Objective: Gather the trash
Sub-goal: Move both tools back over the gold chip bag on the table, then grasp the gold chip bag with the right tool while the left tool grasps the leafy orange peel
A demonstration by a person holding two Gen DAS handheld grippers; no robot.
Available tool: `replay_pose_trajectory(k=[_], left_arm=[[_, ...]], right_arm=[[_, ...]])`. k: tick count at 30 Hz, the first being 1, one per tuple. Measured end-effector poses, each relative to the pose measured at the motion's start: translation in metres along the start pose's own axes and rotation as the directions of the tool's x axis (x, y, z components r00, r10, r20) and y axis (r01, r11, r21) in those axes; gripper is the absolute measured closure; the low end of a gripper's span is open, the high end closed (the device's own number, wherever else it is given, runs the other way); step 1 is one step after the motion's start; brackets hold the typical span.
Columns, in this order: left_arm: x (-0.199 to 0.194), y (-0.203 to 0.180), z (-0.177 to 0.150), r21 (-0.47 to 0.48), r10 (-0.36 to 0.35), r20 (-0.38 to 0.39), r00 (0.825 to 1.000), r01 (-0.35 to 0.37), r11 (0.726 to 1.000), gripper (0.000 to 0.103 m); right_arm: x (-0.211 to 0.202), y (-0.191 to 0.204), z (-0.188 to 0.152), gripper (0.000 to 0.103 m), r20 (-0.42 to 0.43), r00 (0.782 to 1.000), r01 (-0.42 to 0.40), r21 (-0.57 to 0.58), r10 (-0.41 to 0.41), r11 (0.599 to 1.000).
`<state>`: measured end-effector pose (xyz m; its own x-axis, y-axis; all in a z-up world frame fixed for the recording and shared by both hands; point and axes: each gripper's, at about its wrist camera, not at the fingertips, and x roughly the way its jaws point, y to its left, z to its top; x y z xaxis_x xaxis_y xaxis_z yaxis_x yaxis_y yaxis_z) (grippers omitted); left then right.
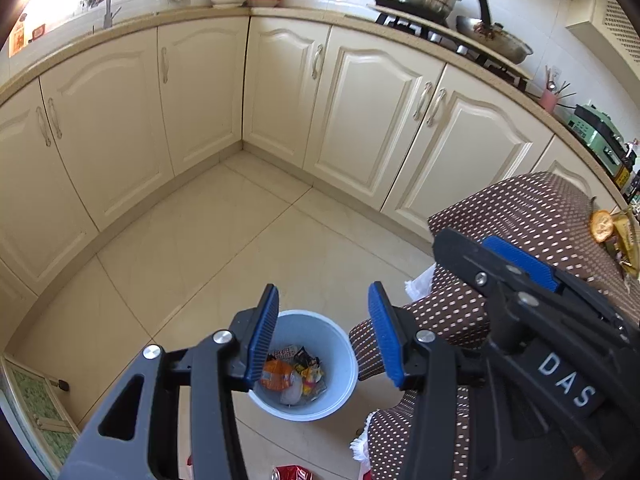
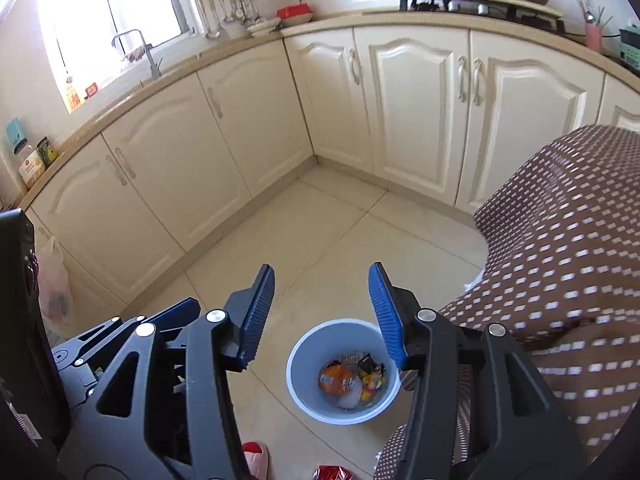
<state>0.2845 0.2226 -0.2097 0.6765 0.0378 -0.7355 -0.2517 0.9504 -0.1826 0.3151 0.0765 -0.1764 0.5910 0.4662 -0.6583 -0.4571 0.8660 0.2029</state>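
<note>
Below both hand-held grippers, left and right, each spread apart and empty, the bin holds wrappers while a crumpled red packet lies on the floor, likely light and crushable, best pinched at an edge.
</note>
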Motion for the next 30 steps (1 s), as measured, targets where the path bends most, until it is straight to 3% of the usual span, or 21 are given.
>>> replay_pose_trajectory(k=[7, 11, 18, 20, 25, 30], left_arm=[[-0.04, -0.045, 0.01, 0.069, -0.041, 0.075, 0.996, 0.036, 0.997, 0.053], [-0.062, -0.088, 0.012, 0.13, -0.093, 0.106, 0.99, 0.079, 0.988, 0.053], [-0.07, -0.187, 0.01, 0.241, -0.232, 0.054, 0.971, 0.213, 0.947, 0.045], [-0.067, -0.213, 0.006, 0.262, -0.266, 0.027, 0.964, 0.249, 0.932, 0.045], [-0.051, -0.264, 0.001, 0.313, -0.27, -0.022, 0.963, 0.263, 0.913, 0.045], [-0.028, -0.293, 0.008, 0.324, -0.262, -0.073, 0.962, 0.272, 0.906, 0.045]], right_arm=[[-0.061, -0.028, 0.009, 0.052, 0.103, 0.994, 0.044, 0.029, -0.047, 0.999], [-0.102, -0.057, 0.013, 0.05, 0.165, 0.982, 0.087, 0.066, -0.097, 0.994], [-0.182, -0.142, 0.008, 0.045, 0.243, 0.937, 0.21, 0.19, -0.253, 0.959], [-0.198, -0.166, 0.006, 0.044, 0.245, 0.923, 0.243, 0.23, -0.298, 0.942], [-0.223, -0.236, -0.001, 0.037, 0.193, 0.893, 0.328, 0.343, -0.407, 0.88], [-0.213, -0.277, 0.0, 0.037, 0.119, 0.9, 0.351, 0.371, -0.419, 0.86]])
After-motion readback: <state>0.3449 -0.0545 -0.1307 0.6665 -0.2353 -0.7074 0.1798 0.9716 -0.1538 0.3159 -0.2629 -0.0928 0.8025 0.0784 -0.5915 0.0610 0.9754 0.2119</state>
